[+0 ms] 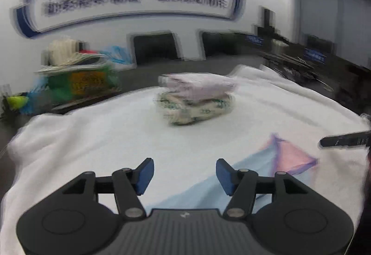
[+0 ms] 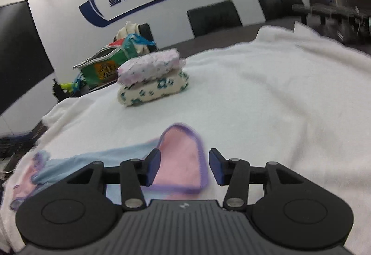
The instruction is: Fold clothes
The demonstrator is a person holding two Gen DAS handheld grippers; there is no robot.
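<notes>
A light blue and pink garment (image 2: 180,146) with purple trim lies flat on the white blanket (image 2: 278,92) that covers the table. My right gripper (image 2: 184,162) hovers open just over its pink part, and the pads do not press on it. My left gripper (image 1: 184,169) is open above the blanket (image 1: 92,139), with the garment (image 1: 292,157) to its right and partly under its right finger. A dark finger (image 1: 343,141) of the other gripper pokes in at the right edge. Two folded flowered clothes sit stacked (image 1: 194,97) (image 2: 153,78) farther back on the blanket.
A green box with bags (image 1: 81,78) (image 2: 104,64) stands on the dark table at the back left. Black chairs (image 1: 155,48) (image 2: 213,16) line the far wall. A dark screen (image 2: 20,50) hangs on the left. Cluttered desks (image 2: 336,13) fill the back right.
</notes>
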